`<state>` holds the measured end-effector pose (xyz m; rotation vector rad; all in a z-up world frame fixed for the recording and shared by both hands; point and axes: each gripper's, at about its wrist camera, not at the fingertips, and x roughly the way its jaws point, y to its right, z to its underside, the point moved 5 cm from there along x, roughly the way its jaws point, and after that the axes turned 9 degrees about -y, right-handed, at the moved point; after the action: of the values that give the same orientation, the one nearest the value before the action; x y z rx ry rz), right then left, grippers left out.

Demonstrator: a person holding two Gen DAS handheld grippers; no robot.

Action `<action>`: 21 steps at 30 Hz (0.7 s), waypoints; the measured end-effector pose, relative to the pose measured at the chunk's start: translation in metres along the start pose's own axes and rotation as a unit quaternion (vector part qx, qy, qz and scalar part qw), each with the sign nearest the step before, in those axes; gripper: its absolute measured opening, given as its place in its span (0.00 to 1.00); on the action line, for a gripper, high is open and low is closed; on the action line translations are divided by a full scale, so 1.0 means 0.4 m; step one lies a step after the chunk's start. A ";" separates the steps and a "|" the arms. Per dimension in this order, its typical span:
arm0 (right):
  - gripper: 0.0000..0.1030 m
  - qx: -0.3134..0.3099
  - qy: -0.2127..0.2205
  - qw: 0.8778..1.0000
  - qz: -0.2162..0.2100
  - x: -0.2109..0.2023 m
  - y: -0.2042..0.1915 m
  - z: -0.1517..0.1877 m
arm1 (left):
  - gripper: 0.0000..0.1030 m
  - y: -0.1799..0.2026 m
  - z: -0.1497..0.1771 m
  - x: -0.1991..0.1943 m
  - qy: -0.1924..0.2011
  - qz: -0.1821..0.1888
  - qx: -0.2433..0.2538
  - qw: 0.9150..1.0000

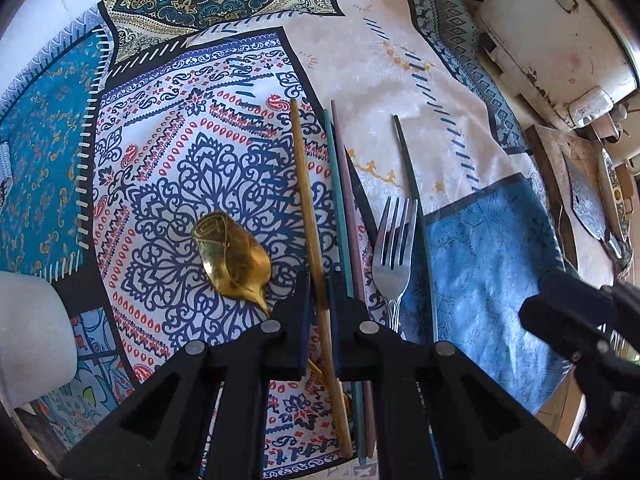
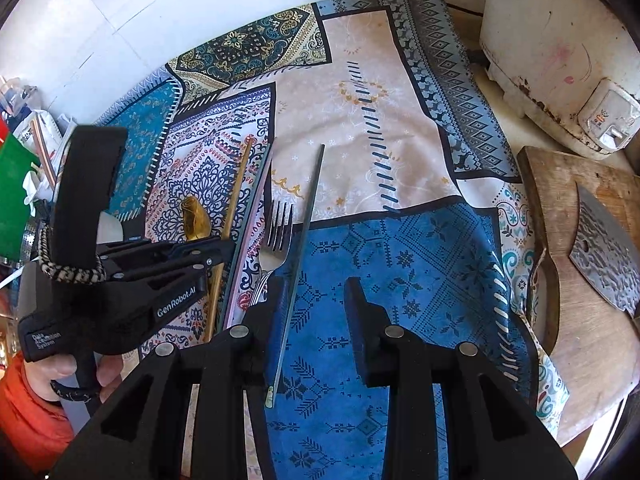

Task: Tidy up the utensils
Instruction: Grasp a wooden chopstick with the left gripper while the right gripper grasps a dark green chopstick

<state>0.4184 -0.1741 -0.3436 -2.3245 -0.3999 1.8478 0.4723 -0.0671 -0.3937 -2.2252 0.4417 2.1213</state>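
- left gripper is clamped down on the wooden chopstick
- gold spoon just beside it
- right gripper partly open, dark chopstick against one finger, not pinched

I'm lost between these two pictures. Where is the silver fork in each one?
Left wrist view: the silver fork lies right of centre, tines pointing up the picture, just right of the pink chopstick.
Right wrist view: the silver fork sits left of centre, its handle running down behind the near finger.
Shared landmark: the dark chopstick lying along the fork's right side in both.
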 end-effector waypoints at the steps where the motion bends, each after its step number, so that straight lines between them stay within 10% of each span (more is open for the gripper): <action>1: 0.26 0.001 -0.003 1.000 -0.001 0.005 0.000 0.000 | 0.07 0.002 -0.013 0.003 -0.001 0.002 -0.002 1.000; 13: 0.26 0.013 -0.057 0.998 -0.022 0.116 -0.013 -0.022 | 0.05 -0.017 -0.012 -0.085 0.034 0.022 0.005 0.999; 21: 0.11 0.004 -0.022 0.999 0.044 0.140 -0.032 -0.059 | 0.05 -0.054 0.034 -0.144 0.067 0.020 0.002 0.998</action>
<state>0.4513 -0.1443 -0.3867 -2.3358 -0.2977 1.9389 0.4624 -0.0330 -0.3417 -2.3857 0.4994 1.9952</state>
